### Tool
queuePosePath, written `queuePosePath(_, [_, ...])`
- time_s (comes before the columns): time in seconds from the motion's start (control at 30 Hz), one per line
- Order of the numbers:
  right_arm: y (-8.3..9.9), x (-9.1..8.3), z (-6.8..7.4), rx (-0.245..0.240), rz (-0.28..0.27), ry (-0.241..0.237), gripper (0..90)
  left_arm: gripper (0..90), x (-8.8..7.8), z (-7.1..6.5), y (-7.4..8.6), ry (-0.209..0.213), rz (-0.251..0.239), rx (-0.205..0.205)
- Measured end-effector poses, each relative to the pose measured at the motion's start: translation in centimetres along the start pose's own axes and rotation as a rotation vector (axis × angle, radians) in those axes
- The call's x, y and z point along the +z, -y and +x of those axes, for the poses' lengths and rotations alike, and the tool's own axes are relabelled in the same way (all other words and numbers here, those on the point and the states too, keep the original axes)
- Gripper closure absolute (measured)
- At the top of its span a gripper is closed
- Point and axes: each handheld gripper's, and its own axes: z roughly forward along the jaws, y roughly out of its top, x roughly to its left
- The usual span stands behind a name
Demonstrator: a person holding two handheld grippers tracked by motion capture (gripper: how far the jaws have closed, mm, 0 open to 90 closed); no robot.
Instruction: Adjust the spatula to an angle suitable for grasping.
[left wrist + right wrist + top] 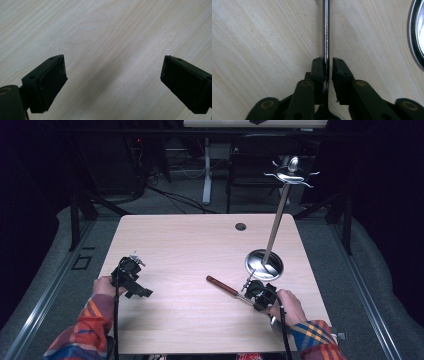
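Pinching a utensil (326,37) by its thin metal shaft, my right gripper (256,293) has its jaws nearly closed around it, low over the near right part of the table (190,245). Its brown wooden handle (220,284) lies on the wood, pointing left and far. Just beyond sits the round metal base (255,265) of a hook stand (280,205). My left gripper (113,77) hovers wide apart over bare wood at the near left, holding nothing.
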Motion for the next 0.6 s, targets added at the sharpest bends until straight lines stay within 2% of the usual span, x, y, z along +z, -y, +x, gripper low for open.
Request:
queuePosePath(0.13, [-0.3,-0.2,-0.1,0.007,-0.020,-0.004,72.8,6.2,0.0,0.0,0.0,0.000,0.000,-0.002])
queuePosePath(0.17, [-0.5,-0.3,-0.1,0.002,-0.020,0.007,72.7,6.2,0.0,0.0,0.0,0.000,-0.001,-0.001])
queuePosePath(0.2, [-0.8,-0.3,0.0,0.005,-0.042,0.002,72.1,6.2,0.0,0.0,0.0,0.000,-0.001,-0.001])
queuePosePath(0.4, [-1.7,-0.5,0.2,-0.012,-0.048,0.014,73.7,6.2,0.1,0.0,0.0,0.001,0.002,-0.002])
queuePosePath(0.43, [-1.8,-0.3,0.2,-0.005,-0.066,0.008,74.6,6.2,0.1,0.0,0.0,0.002,0.002,-0.001])
queuePosePath(0.6, [-2.2,-0.3,-0.1,0.004,-0.070,0.009,73.8,6.2,0.1,0.0,-0.1,-0.003,0.006,0.002])
